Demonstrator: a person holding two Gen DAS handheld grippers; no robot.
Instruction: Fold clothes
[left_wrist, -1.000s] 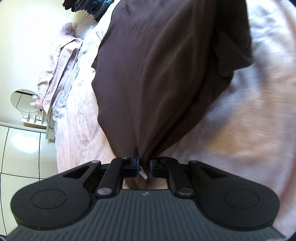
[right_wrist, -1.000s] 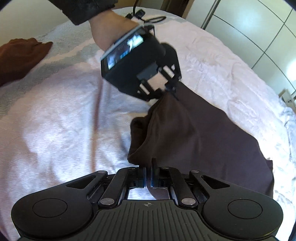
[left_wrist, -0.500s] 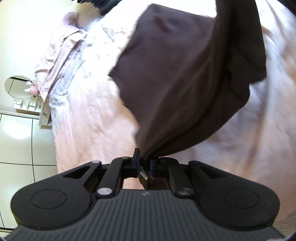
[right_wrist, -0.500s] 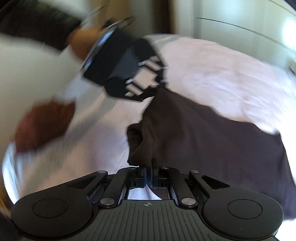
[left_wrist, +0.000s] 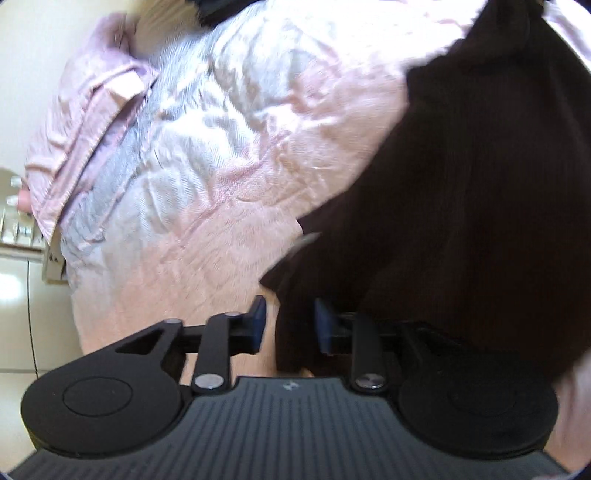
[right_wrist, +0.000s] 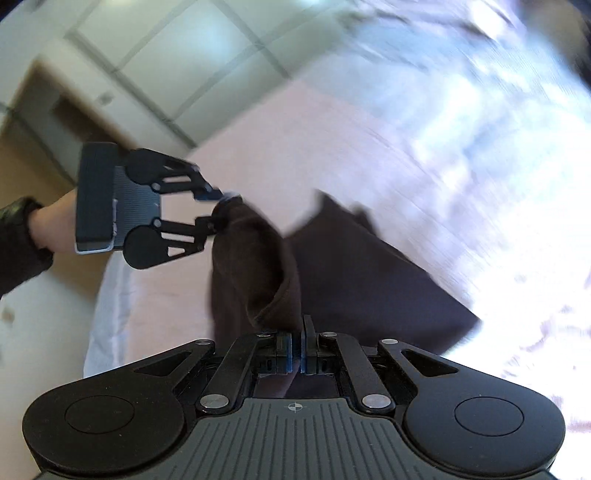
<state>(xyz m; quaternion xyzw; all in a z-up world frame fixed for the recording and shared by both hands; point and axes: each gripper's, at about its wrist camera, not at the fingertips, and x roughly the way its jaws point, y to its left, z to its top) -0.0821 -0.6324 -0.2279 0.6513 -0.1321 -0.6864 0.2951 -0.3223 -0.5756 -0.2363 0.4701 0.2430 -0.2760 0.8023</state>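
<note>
Right wrist view, right gripper (right_wrist: 297, 349) fingers clamped on dark garment (right_wrist: 354, 280), left gripper (left_wrist: 288, 325) fingers opening, cloth between them.

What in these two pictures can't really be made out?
- Left wrist view: the dark brown garment runs past the right and top edges, so its type and shape are unclear.
- Left wrist view: small items at the left edge are too small and cut off.
- Right wrist view: the bedspread is smeared by motion blur.
- Right wrist view: the right gripper body hides the cloth it pinches.
</note>
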